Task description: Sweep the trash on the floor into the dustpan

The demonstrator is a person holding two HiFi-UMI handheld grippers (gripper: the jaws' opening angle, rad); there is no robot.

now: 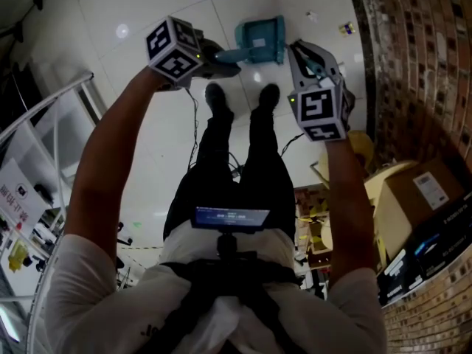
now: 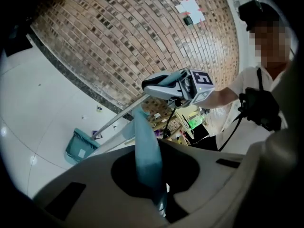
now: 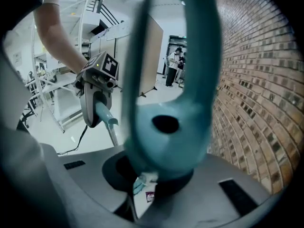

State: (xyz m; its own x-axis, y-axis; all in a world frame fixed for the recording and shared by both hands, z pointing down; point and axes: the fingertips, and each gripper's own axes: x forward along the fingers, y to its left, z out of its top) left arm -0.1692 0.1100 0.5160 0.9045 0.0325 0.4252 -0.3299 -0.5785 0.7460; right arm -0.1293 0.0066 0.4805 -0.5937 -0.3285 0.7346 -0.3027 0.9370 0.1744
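Currently the dustpan [image 1: 259, 41] is seen down on the white floor [image 1: 147, 6], just beyond the person's shoes [image 1: 215, 98] and near the brick wall [image 1: 413, 65], with a small scrap [image 1: 344, 28] lying between the dustpan and that wall. The left tool [image 1: 220, 57], held to the dustpan's left, is clamped tight on a teal handle [image 2: 145, 151] that runs toward the dustpan. The right tool [image 1: 313, 61], held on the dustpan's other side, is closed around a teal looped handle [image 3: 173, 122], whose thin metal pole [image 2: 118, 118] ends just beside the dustpan.
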